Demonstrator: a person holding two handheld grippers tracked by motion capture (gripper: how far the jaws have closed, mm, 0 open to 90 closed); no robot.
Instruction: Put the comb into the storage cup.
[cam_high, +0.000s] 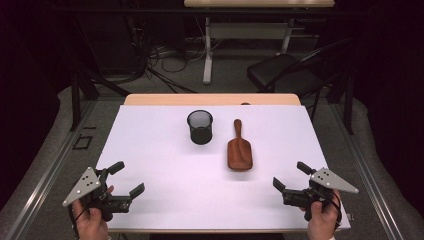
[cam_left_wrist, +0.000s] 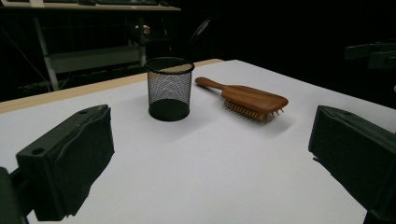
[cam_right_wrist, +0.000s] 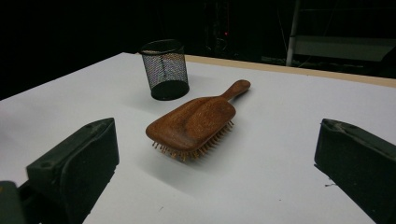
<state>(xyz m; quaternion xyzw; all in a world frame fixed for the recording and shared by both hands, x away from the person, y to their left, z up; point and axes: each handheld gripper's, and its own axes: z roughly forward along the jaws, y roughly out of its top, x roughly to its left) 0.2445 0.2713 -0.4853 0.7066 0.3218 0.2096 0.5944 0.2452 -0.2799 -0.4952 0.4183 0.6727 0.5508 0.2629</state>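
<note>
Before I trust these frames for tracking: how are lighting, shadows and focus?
High view: white table evenly lit, surroundings dark, faint shadow under the hairbrush. Left gripper view: mesh cup sharp, near jaws soft. Right gripper view: soft shadow beneath the brush, background black.

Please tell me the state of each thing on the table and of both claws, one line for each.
Black wire-mesh cup: upright, empty, untouched.
Brown wooden paddle hairbrush: lying bristles down, handle pointing away, beside the cup, apart from it.
Left claw: open, holding nothing.
Right claw: open, holding nothing.

White table (cam_high: 150, 150): mesh cup (cam_high: 200, 127), hairbrush (cam_high: 239, 149)
</note>
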